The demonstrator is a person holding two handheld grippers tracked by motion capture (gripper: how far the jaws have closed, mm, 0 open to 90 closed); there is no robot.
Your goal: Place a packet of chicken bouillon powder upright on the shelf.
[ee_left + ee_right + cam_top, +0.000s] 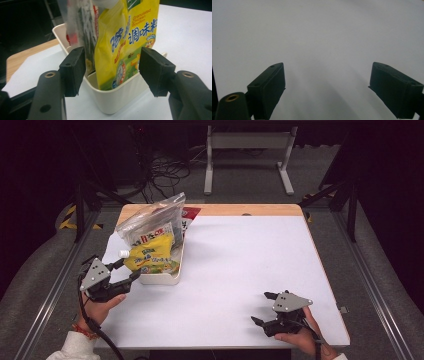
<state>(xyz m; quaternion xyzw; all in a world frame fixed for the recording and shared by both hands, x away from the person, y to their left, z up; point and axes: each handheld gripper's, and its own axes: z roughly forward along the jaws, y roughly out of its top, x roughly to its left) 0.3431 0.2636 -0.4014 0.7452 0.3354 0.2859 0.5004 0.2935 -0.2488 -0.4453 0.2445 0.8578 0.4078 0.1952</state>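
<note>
A cream plastic bin (161, 279) stands at the table's left side, and in it a yellow seasoning pouch (150, 254) with a white cap (123, 253) stands upright. Behind the pouch a clear plastic bag (150, 217) of packets sticks up. My left gripper (127, 269) is just left of the bin and open. In the left gripper view its jaws (112, 65) stand apart on either side of the yellow pouch (125, 42) and the bin's near corner (117, 97), with no pad touching either. My right gripper (261, 307) rests open near the front right edge, over bare table (327, 85).
The white tabletop (240, 265) spreads between the two grippers. A red packet (191, 212) lies behind the bin near the wooden back edge (240, 209). A white frame leg (287, 175) and cables lie on the floor beyond the table.
</note>
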